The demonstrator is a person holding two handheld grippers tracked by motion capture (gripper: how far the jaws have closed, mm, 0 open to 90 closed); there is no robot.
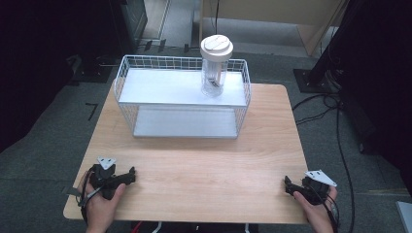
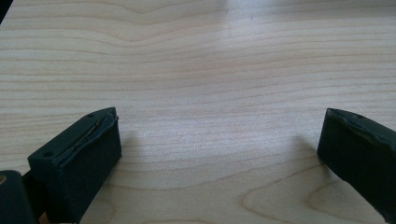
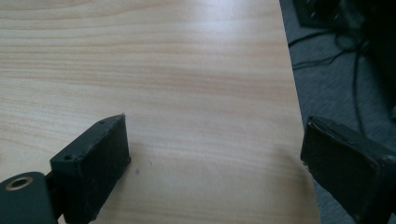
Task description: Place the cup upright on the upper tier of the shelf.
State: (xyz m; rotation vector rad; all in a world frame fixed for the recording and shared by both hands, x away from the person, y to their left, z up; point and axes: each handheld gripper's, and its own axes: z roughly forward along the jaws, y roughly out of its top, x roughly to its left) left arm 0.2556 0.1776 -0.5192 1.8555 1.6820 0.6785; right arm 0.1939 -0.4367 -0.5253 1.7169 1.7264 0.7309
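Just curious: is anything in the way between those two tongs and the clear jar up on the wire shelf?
Nothing stands on the bare table between them. The jar sits on the wire shelf's top level inside a low mesh rim, so the left tongs and right tongs must clear that.

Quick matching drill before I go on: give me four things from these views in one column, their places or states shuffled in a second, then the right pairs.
Things
1. clear jar
2. wire rack
3. left gripper
4. right gripper

Places or states
A. open, at the table's near right edge
B. at the far middle of the wooden table, both shelves white
C. upright on the upper shelf, toward its right end, white lid on
D. open, at the near left corner, bare wood between its jaws

Pairs: 1-C, 2-B, 3-D, 4-A
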